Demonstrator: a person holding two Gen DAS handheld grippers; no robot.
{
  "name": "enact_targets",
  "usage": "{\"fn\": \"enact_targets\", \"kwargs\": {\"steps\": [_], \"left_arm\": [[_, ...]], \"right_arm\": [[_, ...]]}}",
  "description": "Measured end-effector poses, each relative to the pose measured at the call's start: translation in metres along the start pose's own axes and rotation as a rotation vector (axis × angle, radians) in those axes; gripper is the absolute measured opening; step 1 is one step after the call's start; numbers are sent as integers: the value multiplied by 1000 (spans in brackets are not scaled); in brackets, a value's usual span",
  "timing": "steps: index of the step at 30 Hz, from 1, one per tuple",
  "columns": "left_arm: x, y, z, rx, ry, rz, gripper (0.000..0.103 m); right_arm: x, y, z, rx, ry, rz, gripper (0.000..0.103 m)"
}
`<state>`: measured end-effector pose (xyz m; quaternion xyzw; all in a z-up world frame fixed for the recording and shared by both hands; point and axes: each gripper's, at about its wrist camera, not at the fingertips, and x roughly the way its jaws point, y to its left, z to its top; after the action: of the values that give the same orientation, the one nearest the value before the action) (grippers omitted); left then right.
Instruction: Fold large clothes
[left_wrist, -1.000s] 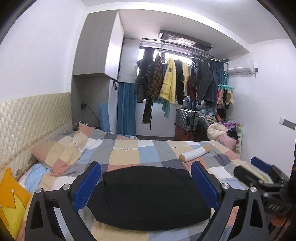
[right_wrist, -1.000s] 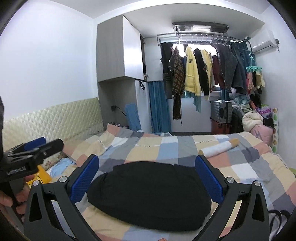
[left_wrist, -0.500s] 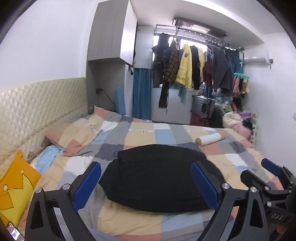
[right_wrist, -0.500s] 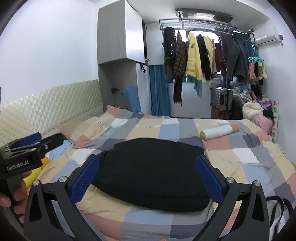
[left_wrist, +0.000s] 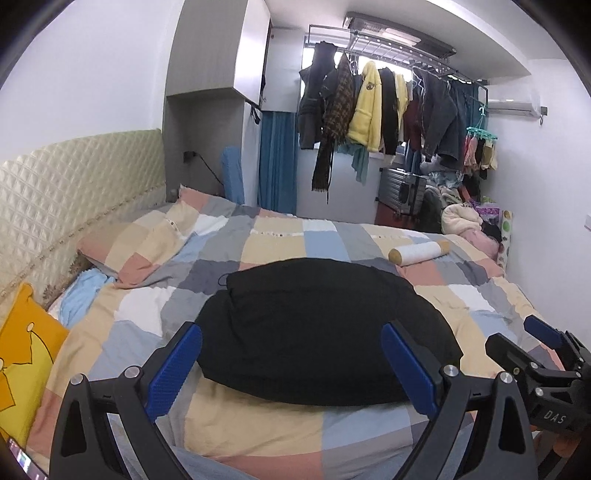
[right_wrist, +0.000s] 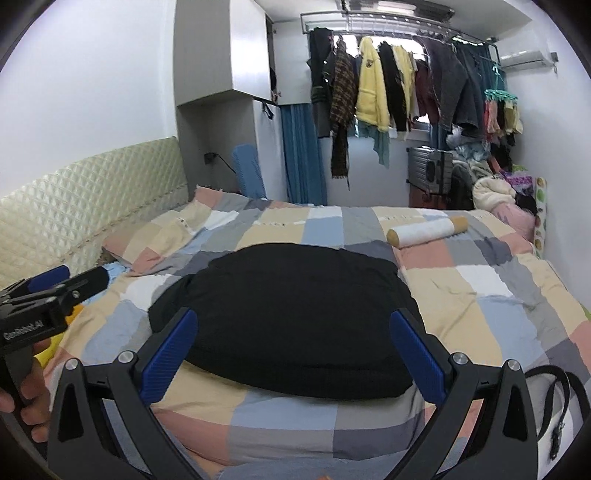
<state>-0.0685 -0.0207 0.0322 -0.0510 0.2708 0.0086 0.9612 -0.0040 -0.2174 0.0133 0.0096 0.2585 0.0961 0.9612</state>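
I find the black garment (left_wrist: 317, 332) folded and lying flat mid-bed on the checked quilt (left_wrist: 280, 236), unchanged from a second ago. My left gripper (left_wrist: 291, 363) and right gripper (right_wrist: 293, 349) have risen and drawn back from it; both now hang above its near edge, fingers spread wide, gripping nothing. The white roll (right_wrist: 424, 230) remains beyond it.

Home bedroom, small, lived-in. Bed (left_wrist: 280, 236) w/ patchwork checked cover takes most of the floor, quilted cream headboard (left_wrist: 74, 184) along the wall, pillow (left_wrist: 133, 243) in matching fabric. Ceiling drying rack (right_wrist: 388, 18) by the window hung w/ coats, incl. a yellow jacket (right_wrist: 371, 88). Grey wall cupboard (left_wrist: 221, 48), suitcase (left_wrist: 400, 188), AC unit (left_wrist: 513, 105) high on the right wall.
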Motion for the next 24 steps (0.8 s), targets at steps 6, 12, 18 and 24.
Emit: {"fn": "enact_targets", "kwargs": {"steps": [6,12,18,24], "left_arm": [[15,-4,-1,-11,35,-22,98],[22,-8,-4,-5,57,-19,98],[16,-11,-1,9,51,20,98],[11,-8,0,-5,44,19,98]], "right_arm": [[6,-11,-7,55,25,-12,103],[4,-10,-8,33,26,-66,103],[2,-10,-8,28,28,-62,103],[-2,-13,-7,51,18,-56,103]]}}
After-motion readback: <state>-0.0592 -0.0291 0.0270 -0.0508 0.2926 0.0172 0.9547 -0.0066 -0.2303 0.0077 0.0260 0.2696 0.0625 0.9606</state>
